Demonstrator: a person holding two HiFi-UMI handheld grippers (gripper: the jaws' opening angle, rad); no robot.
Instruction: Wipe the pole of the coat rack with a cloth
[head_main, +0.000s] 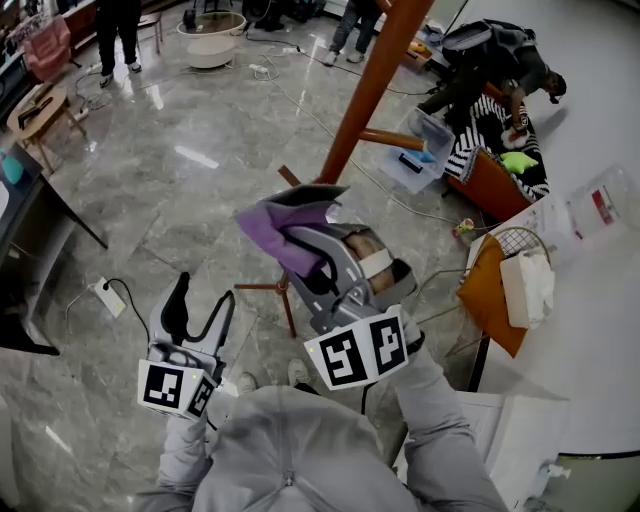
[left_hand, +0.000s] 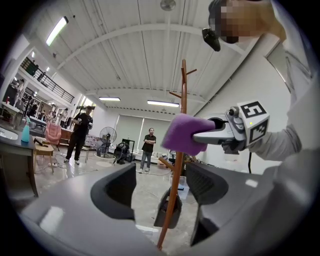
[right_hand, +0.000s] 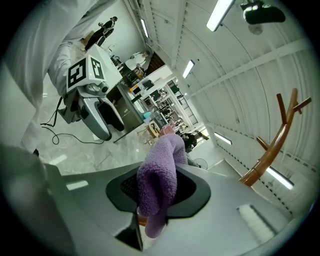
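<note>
1. My right gripper (head_main: 300, 222) is clenching its fingers on a purple cloth (right_hand: 159, 185). The cloth is bunching up between them and drooping in a fold below.
2. The cloth is lying against the brown pole (left_hand: 176, 195) of the coat rack (right_hand: 265, 162), about midway up as the left gripper view is showing it. In the right gripper view a sliver of brown wood is peeking out just behind the cloth.
3. My left gripper (left_hand: 160, 189) is holding its fingers wide apart with nothing between them. The pole is only showing through the gap, farther off.
4. In the head view the left gripper is hanging low at my left side, well apart from both the pole and the right gripper.
5. The coat rack is standing on the grey marble floor (head_main: 180, 190). Its pole is running steeply toward the top edge of the head view, and upturned pegs (right_hand: 281, 109) are branching off near its top.
6. Two people (left_hand: 80, 132) are standing far back in the room in the left gripper view.
</note>
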